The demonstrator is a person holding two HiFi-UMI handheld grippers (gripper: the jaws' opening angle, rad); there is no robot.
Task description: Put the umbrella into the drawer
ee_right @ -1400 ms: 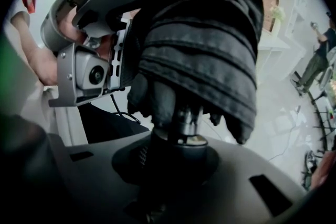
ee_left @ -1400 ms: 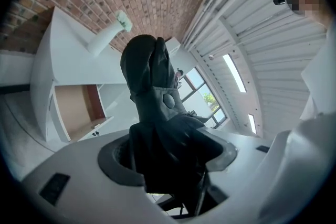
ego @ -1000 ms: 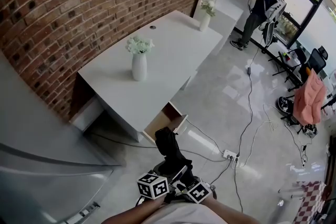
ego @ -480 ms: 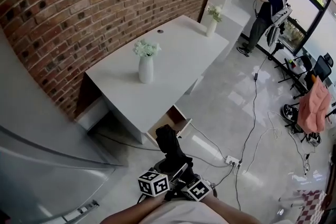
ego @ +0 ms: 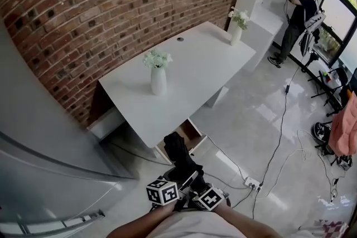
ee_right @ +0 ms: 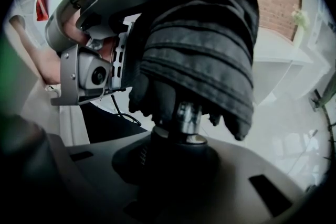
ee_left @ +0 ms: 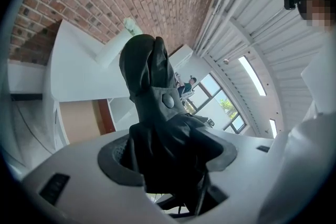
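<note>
Black folded umbrella [ego: 177, 154] is held by both grippers low in the head view, above the floor [ego: 251, 120] and just in front of the desk [ego: 184, 72], tip end pointing toward the drawer [ego: 188, 132]. Left gripper [ee_left: 168, 165] is clamped on the umbrella's bunched fabric, jaws pressing it from both sides. Right gripper [ee_right: 178, 165] is pinching the umbrella's handle end, with the metal shaft [ee_right: 188, 114] and fabric folds just above the jaws. The drawer under the desk front is pulled open and its wood-toned inside shows; the umbrella is not in it yet, its tip near the drawer's front edge. On the desk, a white vase [ego: 158, 81] stands upright holding white flowers [ego: 157, 58]; a second vase [ego: 236, 34] with flowers stands at the far corner. Brick wall [ego: 111, 3] runs behind the desk. Power strip [ego: 252, 183] and cable lie on the floor. Person [ego: 301, 19] stands far back at the shelves.
</note>
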